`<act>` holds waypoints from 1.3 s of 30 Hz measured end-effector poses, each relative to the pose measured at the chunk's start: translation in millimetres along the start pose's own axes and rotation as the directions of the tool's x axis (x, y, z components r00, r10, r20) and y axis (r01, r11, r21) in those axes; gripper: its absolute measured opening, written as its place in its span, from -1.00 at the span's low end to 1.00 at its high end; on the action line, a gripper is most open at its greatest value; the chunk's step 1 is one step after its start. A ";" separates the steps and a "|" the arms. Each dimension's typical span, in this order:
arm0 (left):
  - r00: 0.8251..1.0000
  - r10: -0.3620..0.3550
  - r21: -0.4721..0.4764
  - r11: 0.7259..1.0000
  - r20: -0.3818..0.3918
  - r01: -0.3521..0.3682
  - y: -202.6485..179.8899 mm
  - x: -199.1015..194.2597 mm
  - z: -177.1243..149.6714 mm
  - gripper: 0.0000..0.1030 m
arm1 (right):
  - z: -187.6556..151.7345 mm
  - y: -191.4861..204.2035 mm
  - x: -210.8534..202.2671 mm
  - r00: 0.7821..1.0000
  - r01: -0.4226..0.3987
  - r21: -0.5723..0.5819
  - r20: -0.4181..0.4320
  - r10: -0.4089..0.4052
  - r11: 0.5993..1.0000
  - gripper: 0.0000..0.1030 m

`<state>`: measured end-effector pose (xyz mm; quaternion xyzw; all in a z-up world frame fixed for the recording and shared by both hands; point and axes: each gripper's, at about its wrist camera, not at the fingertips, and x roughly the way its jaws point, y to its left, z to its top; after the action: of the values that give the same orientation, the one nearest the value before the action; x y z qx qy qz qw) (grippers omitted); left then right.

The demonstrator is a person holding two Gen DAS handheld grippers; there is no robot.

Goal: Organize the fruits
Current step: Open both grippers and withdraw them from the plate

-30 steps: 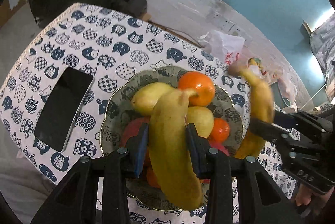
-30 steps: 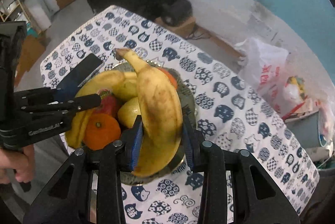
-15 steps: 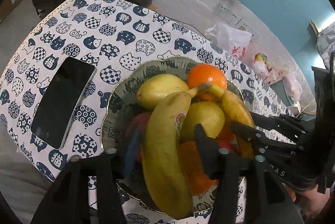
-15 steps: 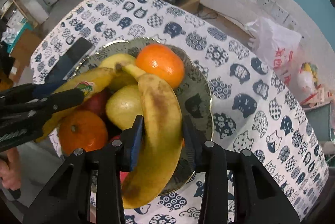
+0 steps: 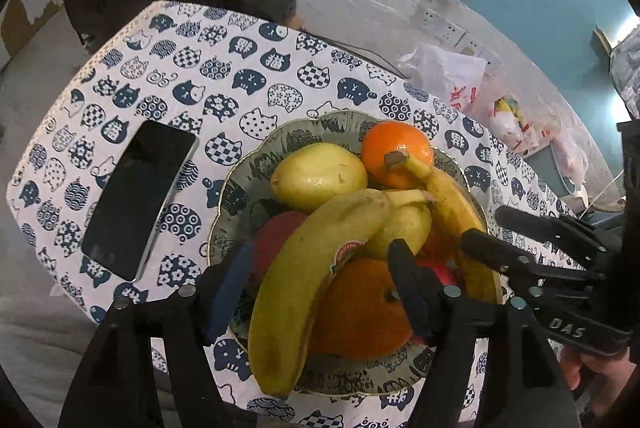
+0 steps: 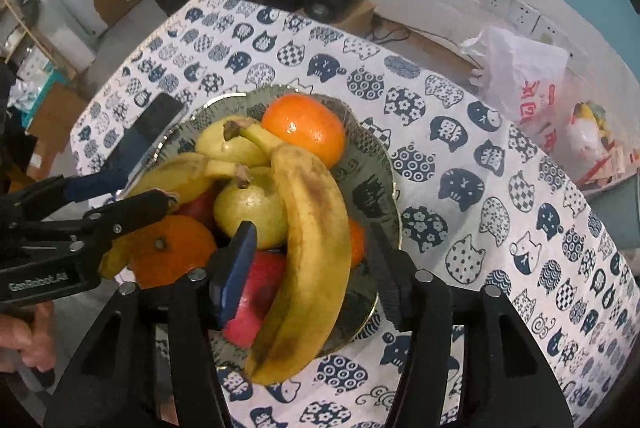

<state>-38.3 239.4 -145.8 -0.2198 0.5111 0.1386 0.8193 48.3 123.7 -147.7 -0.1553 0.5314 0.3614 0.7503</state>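
Two bananas lie across the heap in the patterned bowl [image 5: 236,195], and both are out of the pads now: the stickered banana [image 5: 308,268] lies between the spread fingers of the left gripper [image 5: 320,284], whose jaws have just been opening, with gaps on both sides. Over in the right wrist view, the spotted banana [image 6: 316,248] lies between the parted fingers of the right gripper [image 6: 308,268], also just opened, neither pad pressing it. Under them I count two pears [image 5: 320,175] [image 6: 252,207], three oranges showing [image 5: 396,151] [image 5: 360,312] [image 6: 356,240], and two red fruits [image 5: 276,240] [image 6: 256,292]. One dark phone [image 5: 136,195] lies just left of the bowl on the cat-print tablecloth [image 5: 248,79]. One plastic bag [image 6: 520,75] sits beyond the table.
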 end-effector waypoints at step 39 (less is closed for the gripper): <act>0.961 0.022 0.288 0.952 0.275 -0.104 -94.4 -160.8 -39.2 0.93 | -62.5 -6.8 -189.9 0.939 0.135 0.103 0.305 -0.160 0.985 0.53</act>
<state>-96.7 137.6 4.4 -0.0554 0.4171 0.1144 0.8999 -22.8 8.8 -0.2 -0.1050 0.4069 0.3023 0.8556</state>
